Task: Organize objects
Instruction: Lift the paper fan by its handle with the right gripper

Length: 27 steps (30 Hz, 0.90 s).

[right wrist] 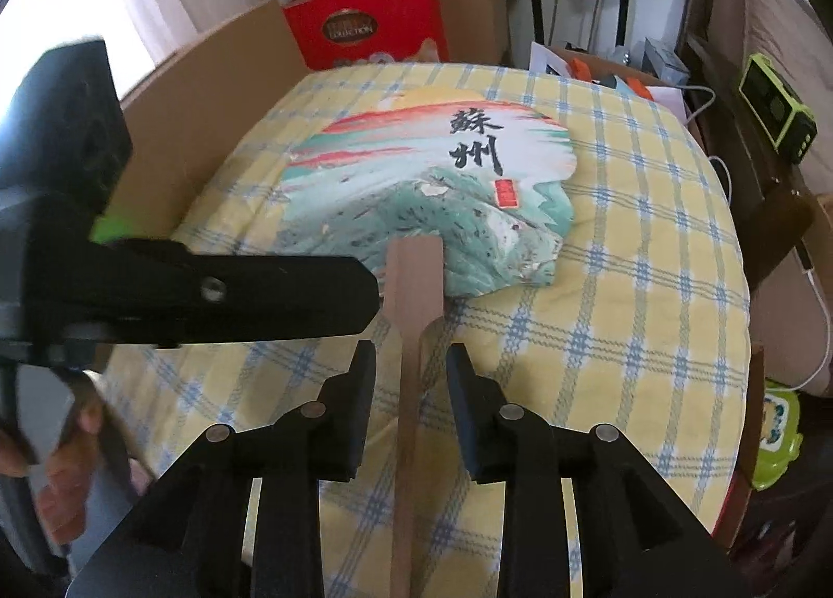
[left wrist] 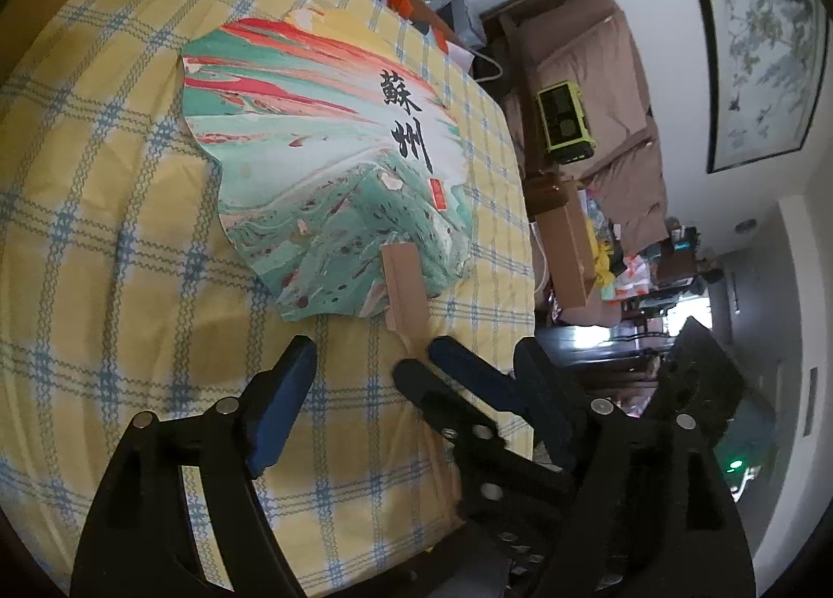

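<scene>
A marbled green-and-red paper fan [right wrist: 427, 181] lies mid-frame on the yellow checked tablecloth [right wrist: 625, 317], its wooden handle [right wrist: 411, 390] running between the right gripper's [right wrist: 411, 364] parted, untouching fingers; the left gripper [left wrist: 359, 369] gapes wide beside it.

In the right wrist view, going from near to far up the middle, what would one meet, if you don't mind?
right gripper → fan handle → painted fan face → red box
</scene>
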Available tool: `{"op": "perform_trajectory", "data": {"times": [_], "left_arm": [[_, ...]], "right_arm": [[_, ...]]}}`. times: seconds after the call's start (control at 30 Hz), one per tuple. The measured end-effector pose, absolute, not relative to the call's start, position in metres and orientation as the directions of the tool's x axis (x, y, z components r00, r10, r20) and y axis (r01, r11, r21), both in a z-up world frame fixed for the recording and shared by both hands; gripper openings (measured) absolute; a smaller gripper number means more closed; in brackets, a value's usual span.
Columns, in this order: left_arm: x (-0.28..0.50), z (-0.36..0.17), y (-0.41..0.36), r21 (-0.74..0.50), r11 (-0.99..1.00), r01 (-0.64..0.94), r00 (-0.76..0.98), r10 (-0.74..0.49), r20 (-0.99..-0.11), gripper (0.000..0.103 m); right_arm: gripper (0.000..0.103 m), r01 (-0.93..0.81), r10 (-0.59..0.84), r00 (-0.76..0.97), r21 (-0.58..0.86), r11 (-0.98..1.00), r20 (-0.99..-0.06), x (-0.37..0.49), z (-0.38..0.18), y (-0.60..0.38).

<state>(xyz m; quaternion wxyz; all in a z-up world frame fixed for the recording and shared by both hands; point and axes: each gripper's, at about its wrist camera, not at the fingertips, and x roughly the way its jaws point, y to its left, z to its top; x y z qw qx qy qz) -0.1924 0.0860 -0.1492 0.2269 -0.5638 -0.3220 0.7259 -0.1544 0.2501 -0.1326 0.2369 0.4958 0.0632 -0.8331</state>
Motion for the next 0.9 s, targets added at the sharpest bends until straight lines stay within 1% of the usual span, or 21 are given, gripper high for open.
{"op": "perform_trajectory", "data": {"times": [0.07, 0.1, 0.17, 0.3, 0.43, 0.5, 0.57, 0.6, 0.63, 0.67, 0.7, 0.77, 0.83, 0.9], "left_arm": [[-0.193, -0.15, 0.086, -0.729, -0.684, 0.037, -0.259, 0.698, -0.668, 0.081], [-0.193, -0.151, 0.086, -0.728, -0.684, 0.042, -0.258, 0.697, -0.669, 0.081], [-0.194, -0.154, 0.087, -0.734, -0.678, 0.044, -0.252, 0.703, -0.665, 0.082], [-0.195, -0.154, 0.089, -0.743, -0.667, 0.043, -0.255, 0.712, -0.654, 0.083], [-0.197, -0.157, 0.093, -0.764, -0.643, 0.049, -0.248, 0.733, -0.633, 0.083], [-0.199, -0.16, 0.091, -0.79, -0.61, 0.063, -0.25, 0.757, -0.604, 0.082], [-0.202, -0.163, 0.089, -0.814, -0.576, 0.077, -0.255, 0.777, -0.575, 0.08], [-0.204, -0.164, 0.088, -0.821, -0.566, 0.079, -0.261, 0.783, -0.565, 0.071], [-0.205, -0.164, 0.088, -0.824, -0.562, 0.075, -0.265, 0.785, -0.56, 0.059], [-0.206, -0.163, 0.088, -0.824, -0.563, 0.066, -0.272, 0.784, -0.558, 0.052], [-0.205, -0.162, 0.087, -0.819, -0.571, 0.06, -0.278, 0.778, -0.563, 0.046], [-0.204, -0.159, 0.086, -0.809, -0.586, 0.046, -0.288, 0.768, -0.572, 0.039], [-0.203, -0.157, 0.085, -0.803, -0.595, 0.041, -0.298, 0.759, -0.578, 0.023], [-0.202, -0.155, 0.082, -0.801, -0.598, 0.035, -0.305, 0.756, -0.579, 0.015]], "right_arm": [[0.021, 0.466, -0.306, -0.415, 0.089, -0.88, -0.857, -0.155, -0.134, 0.246], [0.013, 0.462, -0.303, -0.417, 0.088, -0.882, -0.857, -0.156, -0.134, 0.246], [0.008, 0.455, -0.328, -0.402, 0.124, -0.882, -0.855, -0.159, -0.134, 0.249], [0.008, 0.436, -0.405, -0.357, 0.233, -0.869, -0.842, -0.165, -0.134, 0.257], [0.009, 0.41, -0.52, -0.324, 0.378, -0.83, -0.79, -0.169, -0.123, 0.265], [0.009, 0.409, -0.55, -0.312, 0.413, -0.814, -0.775, -0.168, -0.118, 0.265], [0.009, 0.418, -0.554, -0.303, 0.414, -0.809, -0.775, -0.163, -0.115, 0.261], [0.009, 0.428, -0.555, -0.297, 0.411, -0.805, -0.777, -0.16, -0.114, 0.257], [0.009, 0.435, -0.556, -0.293, 0.409, -0.802, -0.778, -0.156, -0.113, 0.254], [0.009, 0.439, -0.556, -0.292, 0.408, -0.801, -0.778, -0.153, -0.112, 0.252], [0.009, 0.441, -0.551, -0.3, 0.399, -0.804, -0.779, -0.15, -0.111, 0.25], [0.009, 0.443, -0.541, -0.315, 0.384, -0.81, -0.78, -0.147, -0.107, 0.249], [0.009, 0.445, -0.536, -0.329, 0.373, -0.814, -0.778, -0.145, -0.102, 0.248], [0.009, 0.447, -0.523, -0.343, 0.354, -0.821, -0.78, -0.142, -0.097, 0.246]]}}
